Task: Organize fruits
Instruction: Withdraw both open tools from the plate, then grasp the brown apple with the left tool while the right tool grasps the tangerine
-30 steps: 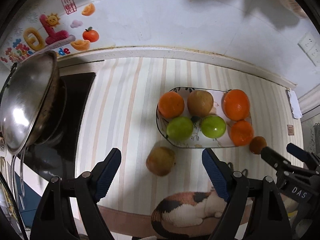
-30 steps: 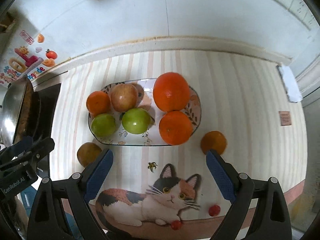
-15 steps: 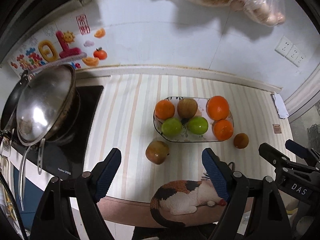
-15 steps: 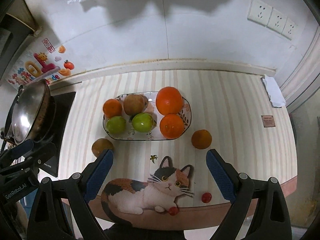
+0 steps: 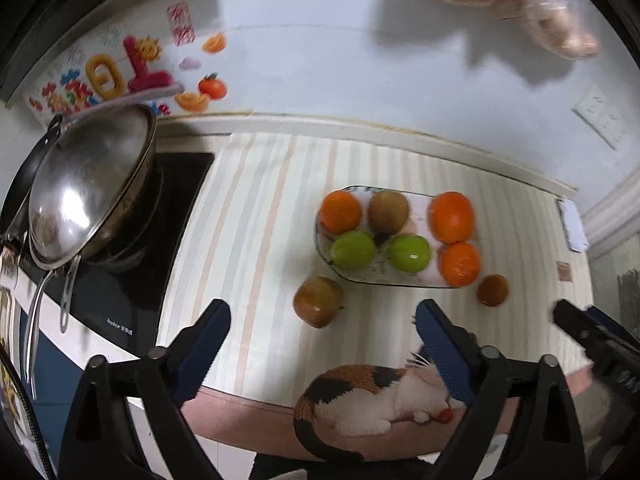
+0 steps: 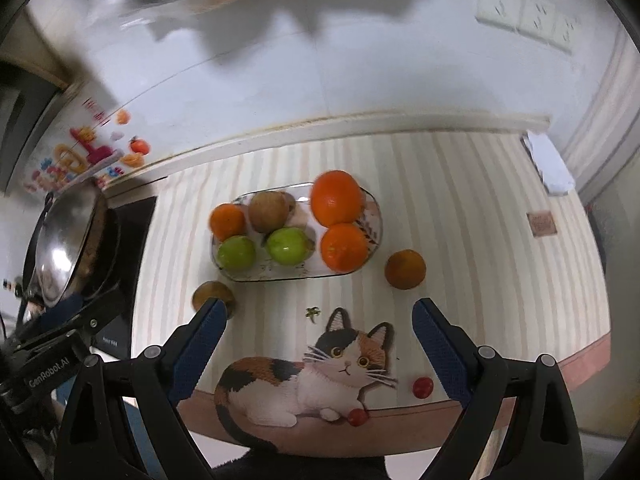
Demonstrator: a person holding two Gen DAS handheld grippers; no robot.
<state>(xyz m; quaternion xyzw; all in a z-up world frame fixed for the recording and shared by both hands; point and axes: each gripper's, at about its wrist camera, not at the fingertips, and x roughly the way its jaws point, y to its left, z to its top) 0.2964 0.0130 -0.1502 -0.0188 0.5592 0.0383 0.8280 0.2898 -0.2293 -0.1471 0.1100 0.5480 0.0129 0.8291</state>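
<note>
A glass plate (image 5: 400,280) (image 6: 374,216) on the striped counter holds three oranges, two green apples and a brown fruit. A loose brown fruit (image 5: 319,301) (image 6: 212,295) lies at the plate's near left. A small dull orange fruit (image 5: 492,289) (image 6: 405,269) lies at its near right. My left gripper (image 5: 322,330) is open and empty, held above the counter's front edge before the brown fruit. My right gripper (image 6: 319,328) is open and empty over the cat picture. Each gripper shows at the edge of the other's view.
A steel wok lid (image 5: 86,184) (image 6: 66,240) leans on a pan on the black cooktop (image 5: 132,264) at the left. The white wall with stickers is behind. A white cloth (image 6: 550,164) lies at the far right. Cat artwork (image 6: 312,376) marks the front edge.
Both grippers first pulled back and up from the counter, making the plate look smaller, then came a little closer again. Both stay open. No fruit has moved.
</note>
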